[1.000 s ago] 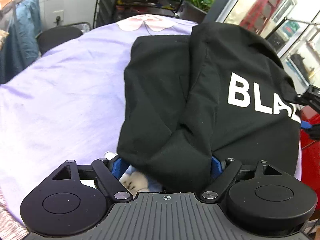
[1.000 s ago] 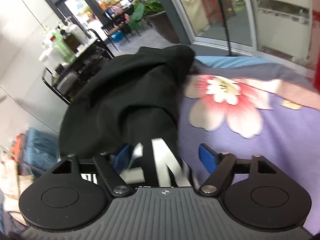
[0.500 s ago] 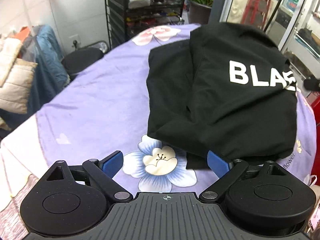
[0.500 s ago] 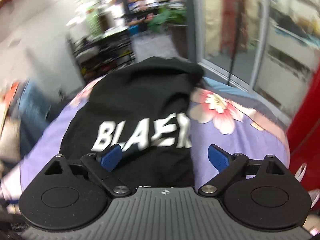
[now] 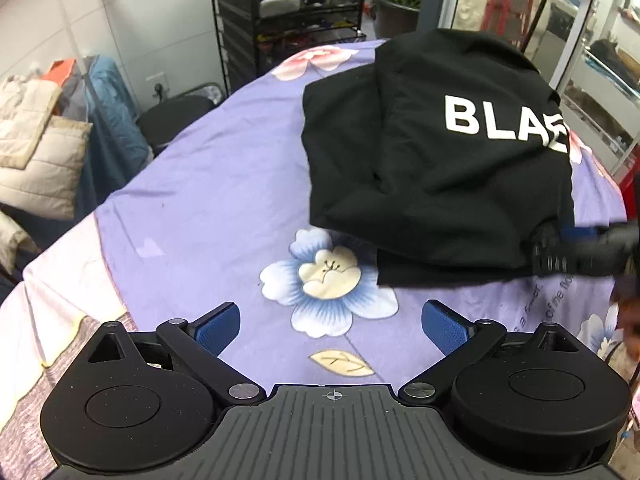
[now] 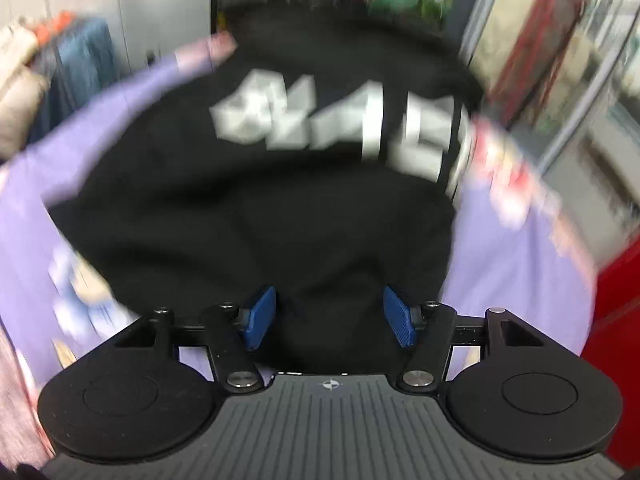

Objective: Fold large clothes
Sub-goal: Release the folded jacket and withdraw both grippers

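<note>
Closing on the black shirt's [image 6: 280,208] near hem, the right gripper [image 6: 329,320] – blurred – seemingly readies another fold; left gripper [image 5: 330,326] hangs open, empty

We see a lived-in room w/ glass doors. Floral purple bedsheet [image 5: 224,184], black wire rack [image 5: 288,20], potted plant [image 5: 394,0], piled jackets [image 5: 36,144].

The lilac flower-printed bedsheet [image 5: 224,200] lay bare across its near and left parts, open to any reach. The bunched black garment with white lettering [image 5: 440,168] filled the far right. Off the left edge crowded a black wire shelving rack [image 5: 288,20], a dark round chair [image 5: 172,120] and heaped quilted jackets [image 5: 36,152].
</note>
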The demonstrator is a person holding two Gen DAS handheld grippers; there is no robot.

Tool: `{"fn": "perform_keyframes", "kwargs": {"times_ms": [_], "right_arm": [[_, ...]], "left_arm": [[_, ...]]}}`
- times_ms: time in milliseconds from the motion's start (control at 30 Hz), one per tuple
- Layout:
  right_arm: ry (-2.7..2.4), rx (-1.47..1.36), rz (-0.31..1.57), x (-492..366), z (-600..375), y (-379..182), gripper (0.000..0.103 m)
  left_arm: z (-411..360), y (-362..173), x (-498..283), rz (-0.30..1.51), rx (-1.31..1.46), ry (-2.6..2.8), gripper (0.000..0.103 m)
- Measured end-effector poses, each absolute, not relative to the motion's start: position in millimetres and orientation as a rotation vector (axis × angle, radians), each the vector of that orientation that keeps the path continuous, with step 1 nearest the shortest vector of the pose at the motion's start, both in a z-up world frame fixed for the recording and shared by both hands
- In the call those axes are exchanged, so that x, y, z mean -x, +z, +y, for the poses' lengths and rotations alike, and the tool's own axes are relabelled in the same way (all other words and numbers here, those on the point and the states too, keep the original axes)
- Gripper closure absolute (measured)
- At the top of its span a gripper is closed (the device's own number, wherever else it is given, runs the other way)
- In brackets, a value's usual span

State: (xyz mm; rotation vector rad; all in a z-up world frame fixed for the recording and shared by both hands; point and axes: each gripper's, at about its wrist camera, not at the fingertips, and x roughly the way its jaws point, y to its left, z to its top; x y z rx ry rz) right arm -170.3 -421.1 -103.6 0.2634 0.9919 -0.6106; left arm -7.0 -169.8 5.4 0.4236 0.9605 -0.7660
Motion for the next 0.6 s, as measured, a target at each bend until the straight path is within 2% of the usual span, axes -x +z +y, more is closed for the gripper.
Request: {"fn": "perform_keyframes", "kwargs": {"times_ms": [67,167,267,367,467,600], "right_arm": [[-0.584,-0.152,1.006,174.1,-406.5,-106.9,0.038],[-0.579,-0.148,1.072,173.1,-398.3,-104.3,0.026],[-0.633,-0.227,1.083,178.9,-401.7,-92.1,0.029],[-0.657,-0.278,1.087,182.5,-402.4,-75.6,0.015],[-0.661,-0.241,1.108,179.1,-394.4,-54.8,0.014],[-0.647,-0.119,1.099,167.5,-381.9,-22.1,0.005]], "left_arm": [[-168.6,4.3,6.8,0.947,-0.438,-0.751,0.0],[-172.9,3.1,7.1,0.935,-0.462,-0.751,0.0],[-180.0,4.6,13.0,0.916,-0.496,-0.772,0.0],[-184.6,6.2,21.0,0.898,-0.53,-0.79,0.0],[-188.7,9.1,24.5,0.892,-0.546,-0.797,0.0],[-197.9,26.1,20.9,0.883,-0.538,-0.806,0.0]]}}
